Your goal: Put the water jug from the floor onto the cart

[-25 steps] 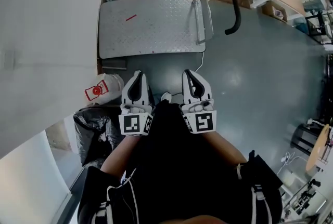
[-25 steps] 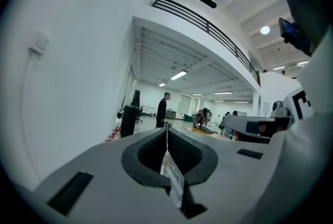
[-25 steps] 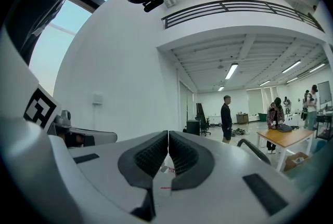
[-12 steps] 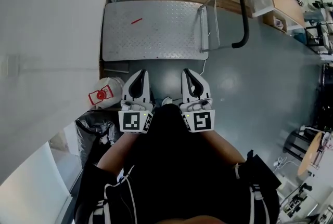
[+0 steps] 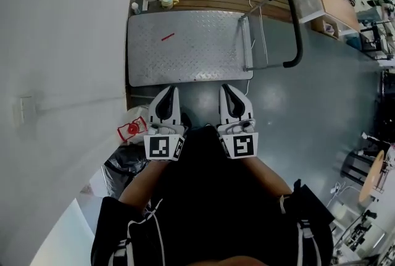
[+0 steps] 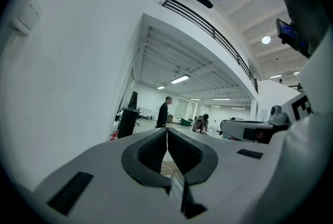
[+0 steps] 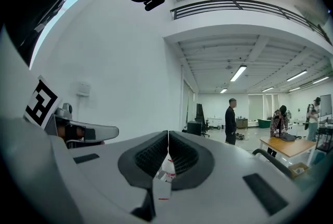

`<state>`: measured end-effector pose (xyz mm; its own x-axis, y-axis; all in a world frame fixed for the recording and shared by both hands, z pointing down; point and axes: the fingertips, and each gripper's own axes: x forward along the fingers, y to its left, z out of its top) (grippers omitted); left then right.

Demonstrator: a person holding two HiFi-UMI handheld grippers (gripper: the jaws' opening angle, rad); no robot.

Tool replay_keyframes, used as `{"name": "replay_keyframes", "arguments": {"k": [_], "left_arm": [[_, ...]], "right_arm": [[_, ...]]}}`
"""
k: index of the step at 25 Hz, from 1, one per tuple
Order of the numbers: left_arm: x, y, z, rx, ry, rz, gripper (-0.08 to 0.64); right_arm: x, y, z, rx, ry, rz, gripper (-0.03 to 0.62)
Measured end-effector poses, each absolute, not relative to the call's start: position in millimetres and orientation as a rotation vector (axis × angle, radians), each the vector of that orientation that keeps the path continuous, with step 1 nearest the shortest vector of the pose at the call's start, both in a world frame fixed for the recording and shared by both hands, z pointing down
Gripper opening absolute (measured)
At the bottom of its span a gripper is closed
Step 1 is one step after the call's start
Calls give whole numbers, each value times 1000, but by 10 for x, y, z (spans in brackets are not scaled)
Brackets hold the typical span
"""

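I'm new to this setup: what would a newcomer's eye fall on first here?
The diamond-plate cart fills the middle of the head view, its black handle at the right. Just short of it the left gripper and right gripper point side by side, both shut and empty. A red-labelled water jug sits on the floor by the wall, beside the left gripper.

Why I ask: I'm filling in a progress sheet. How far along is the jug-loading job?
Done: nothing; the grey diamond-plate metal cart deck carries no jug. In hand: nothing; the left tongs and right tongs are shut and empty. Left: grip the clear plastic red-labelled water jug on the floor by the wall and lift it onto the deck.
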<state>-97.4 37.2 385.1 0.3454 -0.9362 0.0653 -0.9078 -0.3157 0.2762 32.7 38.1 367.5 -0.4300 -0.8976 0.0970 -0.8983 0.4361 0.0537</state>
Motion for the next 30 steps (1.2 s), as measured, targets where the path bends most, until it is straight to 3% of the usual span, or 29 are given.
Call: {"name": "replay_keyframes", "arguments": {"k": [21, 30], "left_arm": [[-1275, 37, 4140, 2243, -1702, -60, 20], [-1567, 262, 4743, 2135, -1700, 99, 28]], "right_arm": [[-29, -118, 3748, 1511, -2626, 39, 18], [-543, -119, 3876, 1272, -2733, 112, 18]]}}
